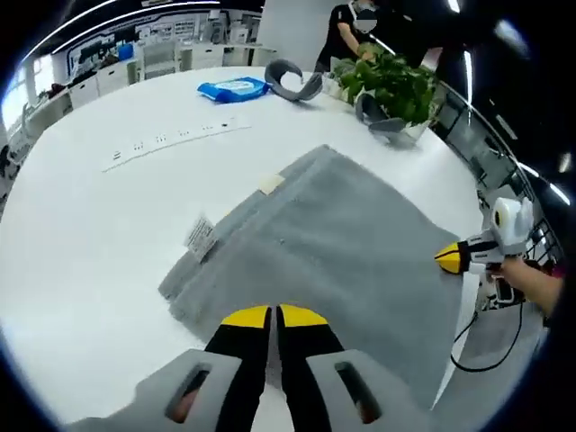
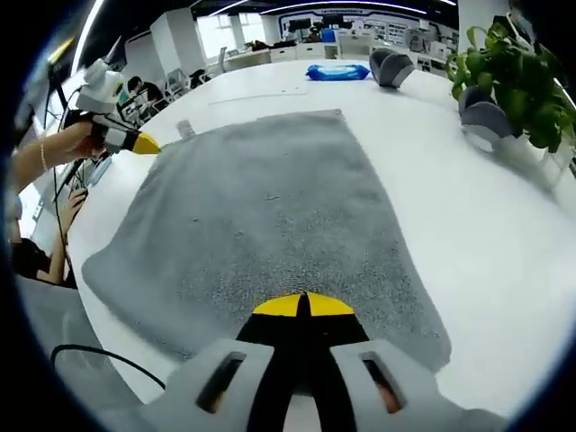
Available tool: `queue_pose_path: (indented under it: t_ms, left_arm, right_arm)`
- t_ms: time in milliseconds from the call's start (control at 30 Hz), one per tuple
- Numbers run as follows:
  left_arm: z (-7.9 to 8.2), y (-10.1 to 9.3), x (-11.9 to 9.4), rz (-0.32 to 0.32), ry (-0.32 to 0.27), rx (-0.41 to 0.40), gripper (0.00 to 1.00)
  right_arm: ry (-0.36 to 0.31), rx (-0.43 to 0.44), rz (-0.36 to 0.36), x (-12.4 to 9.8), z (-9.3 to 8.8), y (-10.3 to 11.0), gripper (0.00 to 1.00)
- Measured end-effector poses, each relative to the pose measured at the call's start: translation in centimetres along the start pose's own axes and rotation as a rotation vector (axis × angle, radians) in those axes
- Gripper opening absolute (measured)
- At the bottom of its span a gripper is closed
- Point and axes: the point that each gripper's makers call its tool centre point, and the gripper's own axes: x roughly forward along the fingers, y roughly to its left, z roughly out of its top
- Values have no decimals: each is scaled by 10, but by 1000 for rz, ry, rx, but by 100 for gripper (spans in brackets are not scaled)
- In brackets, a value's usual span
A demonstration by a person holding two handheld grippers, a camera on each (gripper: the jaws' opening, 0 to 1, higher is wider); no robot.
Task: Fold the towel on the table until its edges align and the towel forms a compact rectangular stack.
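Towel fold underway: both claws (image 1: pixel 274 316) (image 2: pixel 302 305) clamp opposite edges of the grey terry towel (image 1: pixel 342 243); next, carry edges across together.

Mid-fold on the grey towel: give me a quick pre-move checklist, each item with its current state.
1. Left tool shut on the towel edge: ok, jaws closed at the near edge.
2. Right tool shut on the towel edge: ok, jaws closed at its near edge.
3. Towel lying flat on the table: ok, no big bunching.
4. Towel already a compact stack: not ok, it is spread wide.
5. Fold path free: ok; wipes packet and plant sit beyond the far edge.
6. Edges aligned underneath: cannot tell.
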Motion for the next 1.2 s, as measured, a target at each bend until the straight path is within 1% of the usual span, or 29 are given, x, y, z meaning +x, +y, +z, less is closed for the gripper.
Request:
queue_pose_path:
  t_ms: [33, 100, 200, 233, 267, 333, 367, 433, 467, 533, 567, 600, 633, 700, 733, 800, 833, 867, 900, 933, 967, 1033, 1100, 1200]
  left_arm:
    - [-2, -6, -8, -17, -24, -11, 7]
    - [-9, -15, -19, -19, -44, 1, 8]
    - [-29, -33, -37, -26, -65, 13, 9]
    - [-33, -34, -40, -31, -69, 7, 9]
    - [-42, -42, -47, -44, -77, -9, 9]
    - [-51, -48, -52, -57, -83, -29, 9]
    - [-60, -55, -58, -69, -89, -41, 9]
    - [-71, -62, -65, -81, -105, -56, 9]
    - [-78, -68, -70, -92, -113, -66, 10]
    - [-91, -78, -77, -110, -124, -87, 14]
    - [-101, -83, -79, -116, -115, -87, 16]
    - [-108, -85, -80, -116, -106, -87, 18]
    - [-115, -87, -80, -111, -92, -86, 20]
    - [-127, -90, -82, -101, -59, -54, 22]
    - [-132, -91, -82, -97, -35, -32, 24]
    - [-134, -95, -80, -102, -12, -12, 26]
    - [-136, -100, -77, -120, 1, 12, 27]
    - [-138, -104, -76, -132, 0, 14, 29]
    - [-142, -109, -72, -150, 3, 12, 30]
    - [-145, -115, -69, -178, 17, 26, 34]
    - [-147, -119, -67, -189, 25, 50, 37]
    - [-149, -121, -60, -178, 48, 106, 41]
    - [-148, -122, -56, -174, 47, 116, 43]
    - [-146, -126, -49, -179, 51, 117, 42]
  right_arm:
    - [-4, -4, -1, 0, 0, 0, 0]
    - [-14, -15, -2, -1, -1, 1, 0]
    - [-23, -29, -4, -1, 0, 2, 0]
    - [-24, -26, -4, -1, 0, 2, 0]
    - [-27, -25, -5, -2, 1, 2, 0]
    - [-32, -30, -5, -3, 4, 4, 0]
    - [-49, -50, 22, -7, 11, 9, 0]
    - [-133, -66, 58, -15, 30, 20, 0]
    - [-184, -74, 112, -21, 40, 34, 0]
    - [-228, -68, 235, -31, 50, 65, 0]
    - [-227, -69, 269, -34, 52, 77, 0]
    - [-229, -110, 315, -40, 54, 96, 0]
    - [-241, -132, 344, -44, 56, 107, 0]
    - [-252, -150, 442, -54, 56, 139, 0]
    - [-230, -150, 527, -60, 51, 160, 0]
    - [-206, -145, 624, -69, 43, 184, 0]
    - [-181, -141, 707, -77, 35, 201, 0]
    - [-149, -134, 755, -80, 28, 210, 0]
    - [-108, -151, 789, -80, 17, 218, 0]
    - [-58, -209, 792, -77, 5, 221, 0]
    - [-16, -258, 776, -72, -4, 220, 0]
    - [52, -321, 738, -61, -20, 217, 0]
    - [74, -362, 714, -55, -25, 215, 0]
    - [67, -366, 684, -48, -23, 211, 0]
